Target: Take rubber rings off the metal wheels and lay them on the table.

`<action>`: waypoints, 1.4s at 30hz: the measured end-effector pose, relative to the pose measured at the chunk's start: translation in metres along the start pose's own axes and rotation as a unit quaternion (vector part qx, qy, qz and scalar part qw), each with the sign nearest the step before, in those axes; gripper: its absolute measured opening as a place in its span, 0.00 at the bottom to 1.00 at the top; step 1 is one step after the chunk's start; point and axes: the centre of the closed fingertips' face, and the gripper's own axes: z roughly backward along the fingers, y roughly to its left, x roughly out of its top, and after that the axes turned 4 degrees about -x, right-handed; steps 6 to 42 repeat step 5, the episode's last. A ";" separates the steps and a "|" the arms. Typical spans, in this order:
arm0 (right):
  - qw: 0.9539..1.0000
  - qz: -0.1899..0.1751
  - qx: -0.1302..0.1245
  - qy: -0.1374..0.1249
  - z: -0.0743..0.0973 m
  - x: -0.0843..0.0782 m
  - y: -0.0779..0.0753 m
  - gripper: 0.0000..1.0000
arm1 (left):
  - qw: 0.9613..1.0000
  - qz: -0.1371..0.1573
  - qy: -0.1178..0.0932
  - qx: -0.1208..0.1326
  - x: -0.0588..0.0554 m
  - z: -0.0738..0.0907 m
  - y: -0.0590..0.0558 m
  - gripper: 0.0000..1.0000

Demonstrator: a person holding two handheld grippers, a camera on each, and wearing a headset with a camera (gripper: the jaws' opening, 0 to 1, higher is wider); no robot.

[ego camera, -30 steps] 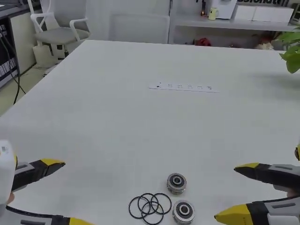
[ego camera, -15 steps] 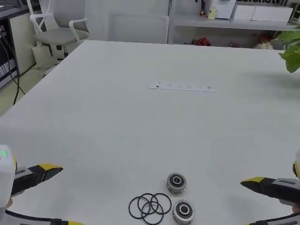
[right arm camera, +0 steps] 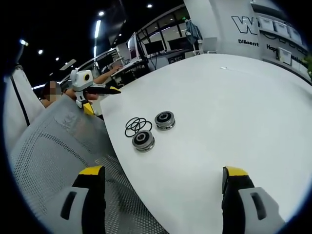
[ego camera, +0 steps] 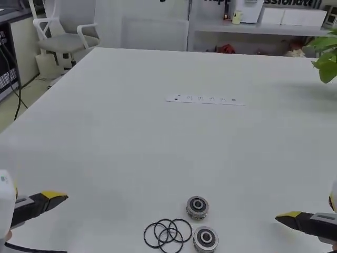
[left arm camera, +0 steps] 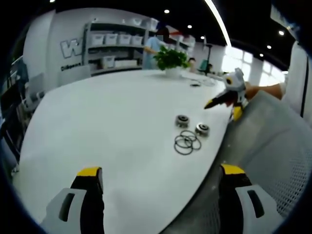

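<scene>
Two metal wheels lie flat near the white table's front edge, the farther wheel (ego camera: pixel 197 206) (left arm camera: pixel 182 120) (right arm camera: pixel 165 120) and the nearer wheel (ego camera: pixel 205 238) (left arm camera: pixel 202 129) (right arm camera: pixel 143 140). Several loose black rubber rings (ego camera: pixel 167 233) (left arm camera: pixel 185 143) (right arm camera: pixel 137 126) lie overlapping just left of them. My left gripper (left arm camera: pixel 156 187) stands open at the lower left of the head view, where one yellow-tipped finger (ego camera: pixel 50 197) shows. My right gripper (right arm camera: pixel 163 187) is open at the lower right, with one finger (ego camera: pixel 295 219) in the head view. Both are well away from the wheels and hold nothing.
A strip of small printed marks (ego camera: pixel 204 99) lies mid-table. A white chair (ego camera: pixel 63 37) stands beyond the far left corner, a green plant (ego camera: pixel 327 58) at the far right. A grey mesh chair back (right arm camera: pixel 53 146) sits close to the table's front edge.
Both grippers have drawn back toward me and outward, so less of each shows in the head view. The wheels and rings have not moved.
</scene>
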 end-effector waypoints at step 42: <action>1.000 -0.004 0.000 0.005 0.001 -0.003 0.001 0.96 | 1.000 -0.001 -0.005 0.001 0.002 0.001 -0.001 1.00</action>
